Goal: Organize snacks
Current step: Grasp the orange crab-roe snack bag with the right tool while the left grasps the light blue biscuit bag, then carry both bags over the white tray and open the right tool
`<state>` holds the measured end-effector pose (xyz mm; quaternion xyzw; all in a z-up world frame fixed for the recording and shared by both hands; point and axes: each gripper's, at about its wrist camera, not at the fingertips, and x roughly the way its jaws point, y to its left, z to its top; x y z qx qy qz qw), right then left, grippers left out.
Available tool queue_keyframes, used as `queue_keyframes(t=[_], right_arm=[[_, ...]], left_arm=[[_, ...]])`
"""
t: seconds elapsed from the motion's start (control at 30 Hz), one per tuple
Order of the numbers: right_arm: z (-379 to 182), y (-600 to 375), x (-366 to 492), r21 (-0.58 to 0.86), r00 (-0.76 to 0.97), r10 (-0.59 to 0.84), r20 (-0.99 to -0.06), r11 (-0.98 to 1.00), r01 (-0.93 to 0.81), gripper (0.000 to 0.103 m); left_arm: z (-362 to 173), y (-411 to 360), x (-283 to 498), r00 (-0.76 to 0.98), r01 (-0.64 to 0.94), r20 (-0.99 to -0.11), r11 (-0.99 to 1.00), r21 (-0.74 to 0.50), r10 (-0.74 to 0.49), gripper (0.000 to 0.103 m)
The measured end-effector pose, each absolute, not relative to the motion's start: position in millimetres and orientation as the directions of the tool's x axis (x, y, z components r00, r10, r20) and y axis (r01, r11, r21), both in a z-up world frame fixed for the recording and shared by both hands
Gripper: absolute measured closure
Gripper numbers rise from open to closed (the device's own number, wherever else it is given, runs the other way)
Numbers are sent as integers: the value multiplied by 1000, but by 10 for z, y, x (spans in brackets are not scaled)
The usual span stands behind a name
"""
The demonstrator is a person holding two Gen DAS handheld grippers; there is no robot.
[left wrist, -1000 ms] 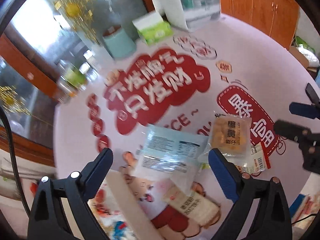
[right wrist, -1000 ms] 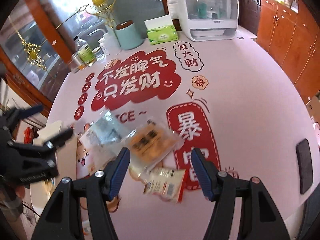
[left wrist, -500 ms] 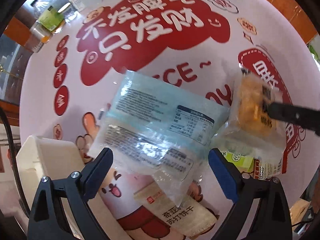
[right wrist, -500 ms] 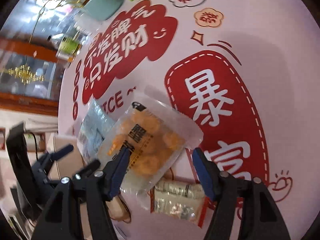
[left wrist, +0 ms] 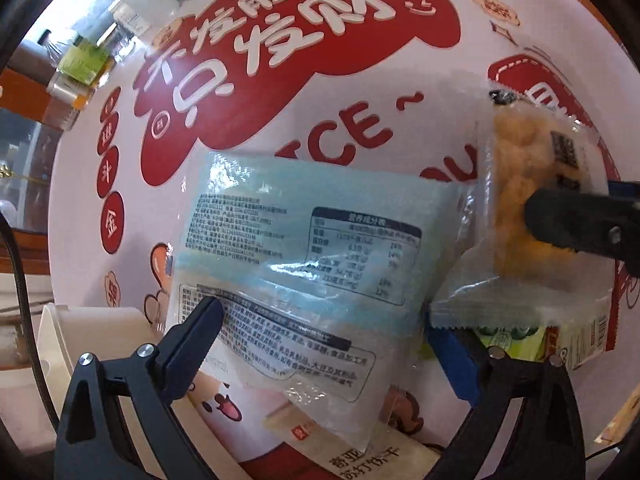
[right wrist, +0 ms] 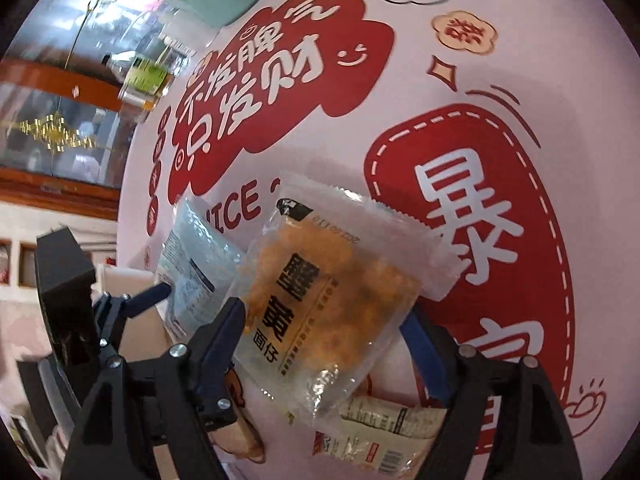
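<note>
Straddling a pale blue snack packet (left wrist: 304,248), the left gripper (left wrist: 320,320) hangs low over the worktop (left wrist: 400,80) with its jaws spread wide, one blue finger at each side of the packet and nothing yet pinched. A clear-wrapped pack lies partly under the packet's near end, and a beige cracker pack (left wrist: 352,448) shows below that. A white box (left wrist: 88,328) sits at the lower left, likely the place the snacks go. At the right edge, a dark finger of the other tool rests against an orange puff bag (left wrist: 520,200).

From the right wrist camera, the right gripper (right wrist: 324,344) has its jaws released too, framing the same orange puff bag (right wrist: 328,292), which overlaps the blue packet's edge and a small striped pack (right wrist: 392,436).

Both tools seem to be at the reach-and-grasp step. Next, each needs to settle lower and squeeze one packet alone, since the overlapping wrappers could drag along
</note>
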<state>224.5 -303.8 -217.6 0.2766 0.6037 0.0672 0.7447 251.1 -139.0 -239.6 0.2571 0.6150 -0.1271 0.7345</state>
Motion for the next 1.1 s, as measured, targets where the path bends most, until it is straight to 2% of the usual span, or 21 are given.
queue_keyframes(t=[0.03,0.07,0.17,0.27,0.3,0.37,0.57,0.83,1.1], right_arm=[[-2164,-3008,2251,474,262,417,-870,853,219,24],[-2158,-2998,2249,462,263,405,-876,862,210,25],[-2136,-2951,2235,431,277,374,-885,884,183,31],[-2047,-2921,2196,402,315,341,-886,903,152,44],[-1993,-2918,2180,393,338,328,-882,908,145,53],[-1917,-2904,2178,380,358,312,-880,915,136,59],[-1714,-2879,2084,328,394,253,-884,935,135,67],[-1282,-2764,1806,292,476,205,-855,949,116,77],[-735,-2441,1423,262,567,167,-807,961,90,79]], left_arm=[[-2386,-1389,2506,219,499,-967,838,223,127,10],[-2356,-1386,2490,241,491,-962,839,236,129,22],[-2271,-1376,2474,281,479,-951,839,258,131,46],[-2156,-1337,2456,303,467,-948,851,241,102,61],[-2121,-1325,2454,307,462,-946,854,239,98,63],[-2041,-1272,2473,313,447,-947,868,215,74,69],[-1704,-1034,2552,311,383,-950,919,94,-33,79],[-1164,-913,2161,366,413,-915,911,-4,-170,81],[-462,-560,1651,434,459,-849,885,-81,-302,81]])
